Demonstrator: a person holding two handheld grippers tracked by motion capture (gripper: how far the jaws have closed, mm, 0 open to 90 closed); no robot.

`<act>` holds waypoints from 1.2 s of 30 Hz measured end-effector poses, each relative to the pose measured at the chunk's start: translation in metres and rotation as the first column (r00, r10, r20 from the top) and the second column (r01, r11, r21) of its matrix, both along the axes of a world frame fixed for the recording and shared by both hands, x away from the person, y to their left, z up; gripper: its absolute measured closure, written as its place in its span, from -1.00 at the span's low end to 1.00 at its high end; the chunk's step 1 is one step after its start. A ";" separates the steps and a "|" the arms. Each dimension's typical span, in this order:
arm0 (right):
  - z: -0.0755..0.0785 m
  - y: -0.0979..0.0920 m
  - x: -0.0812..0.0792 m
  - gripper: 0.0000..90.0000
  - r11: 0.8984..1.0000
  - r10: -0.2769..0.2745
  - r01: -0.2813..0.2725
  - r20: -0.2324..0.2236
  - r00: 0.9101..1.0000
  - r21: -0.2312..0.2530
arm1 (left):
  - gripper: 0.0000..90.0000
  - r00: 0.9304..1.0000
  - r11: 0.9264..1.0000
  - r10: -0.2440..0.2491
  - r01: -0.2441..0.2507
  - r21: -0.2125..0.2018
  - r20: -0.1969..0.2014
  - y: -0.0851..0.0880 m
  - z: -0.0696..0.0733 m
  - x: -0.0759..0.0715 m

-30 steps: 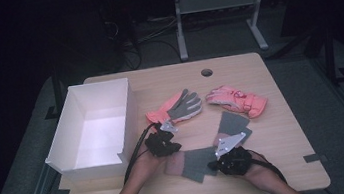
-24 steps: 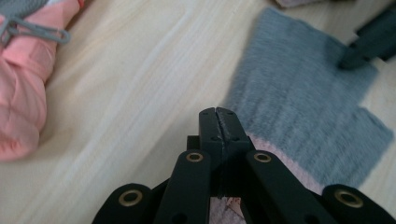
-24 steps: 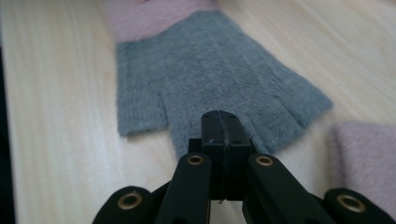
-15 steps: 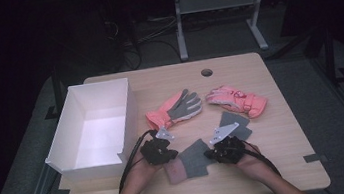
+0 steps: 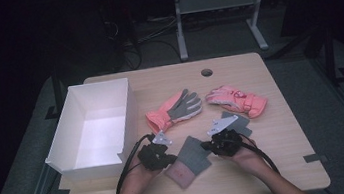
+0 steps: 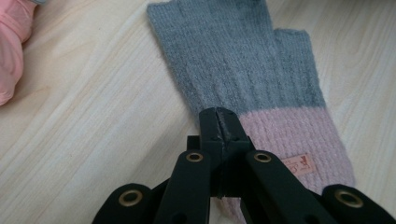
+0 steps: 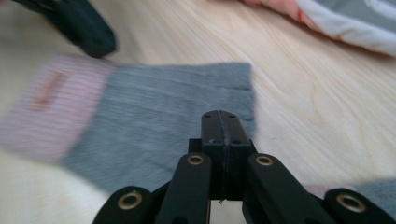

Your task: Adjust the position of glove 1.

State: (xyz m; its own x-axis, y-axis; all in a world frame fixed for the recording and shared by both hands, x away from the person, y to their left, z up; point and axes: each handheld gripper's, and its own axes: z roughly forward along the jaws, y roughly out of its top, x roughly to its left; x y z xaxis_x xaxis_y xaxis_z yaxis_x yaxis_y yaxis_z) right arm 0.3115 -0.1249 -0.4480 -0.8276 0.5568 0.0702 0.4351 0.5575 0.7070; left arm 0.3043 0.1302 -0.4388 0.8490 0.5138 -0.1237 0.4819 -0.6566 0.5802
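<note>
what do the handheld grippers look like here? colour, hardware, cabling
Both are matte black. The left gripper and right gripper each carry a grey three-cornered plate on top and trail a black cable back along the bare forearm. In the gripper views, each shows two black jaws on linkage arms with brass-coloured pivot rings.

Left hand-held gripper and right hand-held gripper, jaws closed, facing inward.

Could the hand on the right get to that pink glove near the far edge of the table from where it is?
Probably yes. The right gripper, jaws shut, sits by the grey knit glove, and the pink glove lies just beyond it across bare table, apart from a grey piece it could pass over.
</note>
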 end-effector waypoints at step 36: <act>-0.012 -0.004 0.002 1.00 0.994 -0.034 0.036 0.022 0.999 -0.106 | 0.99 0.974 0.973 -0.221 0.216 -0.088 -0.054 -0.049 -0.011 -0.022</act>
